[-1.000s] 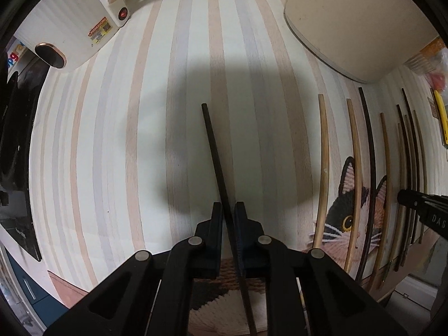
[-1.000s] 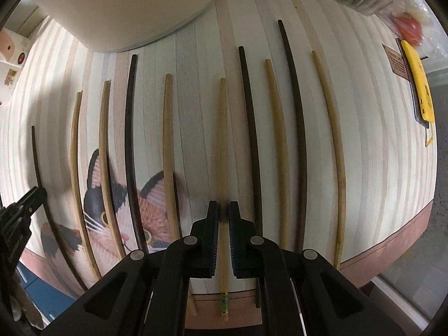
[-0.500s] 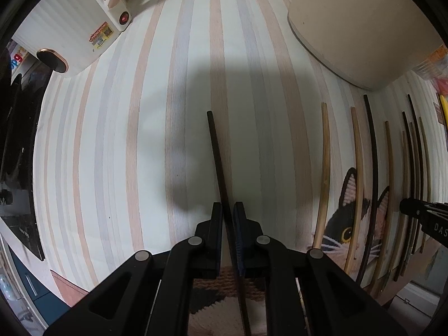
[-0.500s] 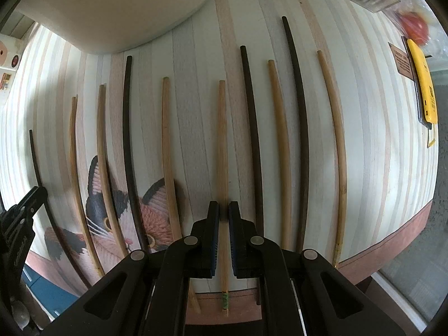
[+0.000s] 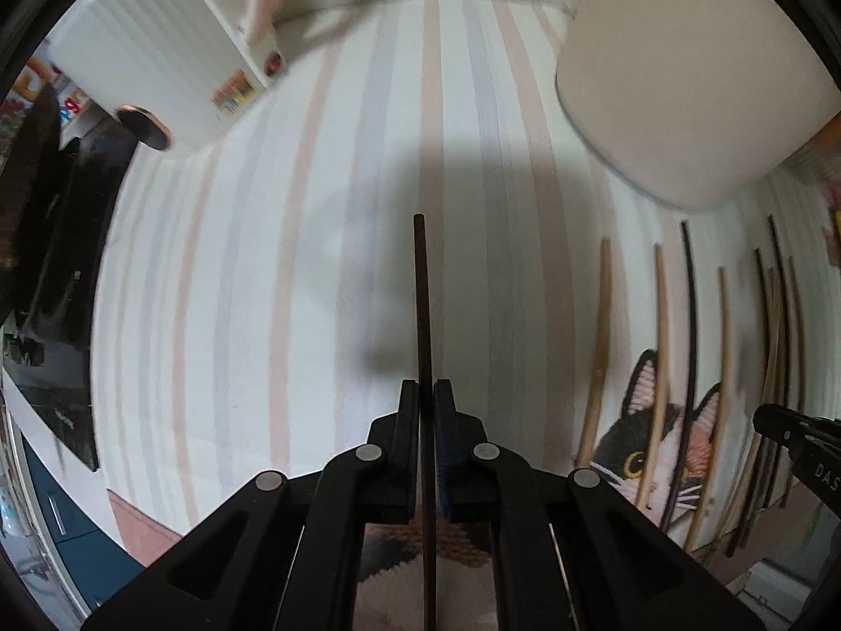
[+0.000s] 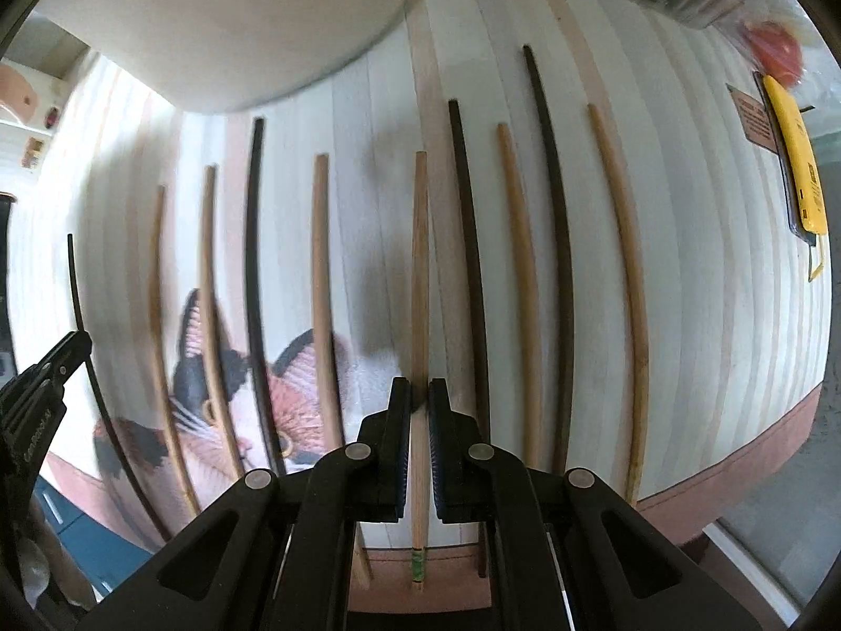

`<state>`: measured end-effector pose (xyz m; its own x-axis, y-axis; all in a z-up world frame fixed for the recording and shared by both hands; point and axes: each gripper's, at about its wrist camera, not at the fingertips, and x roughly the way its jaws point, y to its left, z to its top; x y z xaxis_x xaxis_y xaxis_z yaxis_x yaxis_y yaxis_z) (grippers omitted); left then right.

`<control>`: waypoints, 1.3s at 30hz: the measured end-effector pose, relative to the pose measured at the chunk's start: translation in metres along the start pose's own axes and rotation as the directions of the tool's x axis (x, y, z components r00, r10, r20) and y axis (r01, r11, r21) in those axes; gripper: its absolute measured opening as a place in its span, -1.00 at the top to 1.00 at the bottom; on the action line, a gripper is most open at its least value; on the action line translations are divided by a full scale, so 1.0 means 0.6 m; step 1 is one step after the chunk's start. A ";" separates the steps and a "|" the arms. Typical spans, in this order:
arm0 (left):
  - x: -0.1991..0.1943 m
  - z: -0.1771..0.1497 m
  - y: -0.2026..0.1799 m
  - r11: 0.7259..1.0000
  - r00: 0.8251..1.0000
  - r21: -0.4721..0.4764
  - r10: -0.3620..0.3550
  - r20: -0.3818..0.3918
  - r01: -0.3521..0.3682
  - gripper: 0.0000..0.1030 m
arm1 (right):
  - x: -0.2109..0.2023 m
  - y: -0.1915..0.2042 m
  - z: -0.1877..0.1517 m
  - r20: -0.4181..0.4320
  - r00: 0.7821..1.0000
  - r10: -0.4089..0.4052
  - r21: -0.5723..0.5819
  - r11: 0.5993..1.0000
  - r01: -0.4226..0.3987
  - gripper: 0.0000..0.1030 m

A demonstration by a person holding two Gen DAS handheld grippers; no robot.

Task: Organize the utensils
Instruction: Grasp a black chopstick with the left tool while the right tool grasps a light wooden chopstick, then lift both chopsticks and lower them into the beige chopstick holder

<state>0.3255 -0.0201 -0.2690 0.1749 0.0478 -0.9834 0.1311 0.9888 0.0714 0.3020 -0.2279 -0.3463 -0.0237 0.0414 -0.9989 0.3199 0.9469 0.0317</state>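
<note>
My left gripper (image 5: 426,394) is shut on a dark chopstick (image 5: 422,305) and holds it pointing away over the striped mat (image 5: 263,263); that gripper shows at the left edge of the right wrist view (image 6: 47,384). My right gripper (image 6: 419,394) is shut on a light wooden chopstick (image 6: 419,273), which is raised slightly above the mat (image 6: 736,315). Around it lie several dark and light chopsticks in a row, such as a dark one (image 6: 468,242) just to the right and a light one (image 6: 323,284) to the left. The row also shows in the left wrist view (image 5: 688,347).
A large beige bowl-like object (image 5: 683,68) (image 6: 236,26) stands at the back of the mat. A white appliance (image 5: 157,52) stands at the back left. A yellow item (image 6: 796,158) lies past the mat's right edge. A cat picture (image 6: 226,368) is on the mat.
My left gripper has swung the dark chopstick leftward and straightened it, away from the row. My right gripper has lifted the light chopstick slightly, and its view has shifted a little forward.
</note>
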 end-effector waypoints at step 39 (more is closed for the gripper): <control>-0.320 0.022 0.022 0.993 0.885 -0.093 -0.017 0.465 0.068 0.96 | -0.316 -0.026 0.001 0.487 0.850 0.201 -0.087 0.980 -0.181 0.87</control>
<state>0.3066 -0.0181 -0.0772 0.6065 -0.0399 -0.7941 0.0509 0.9986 -0.0113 0.3022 -0.2511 -0.1573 0.5053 0.0700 -0.8601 0.2349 0.9479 0.2151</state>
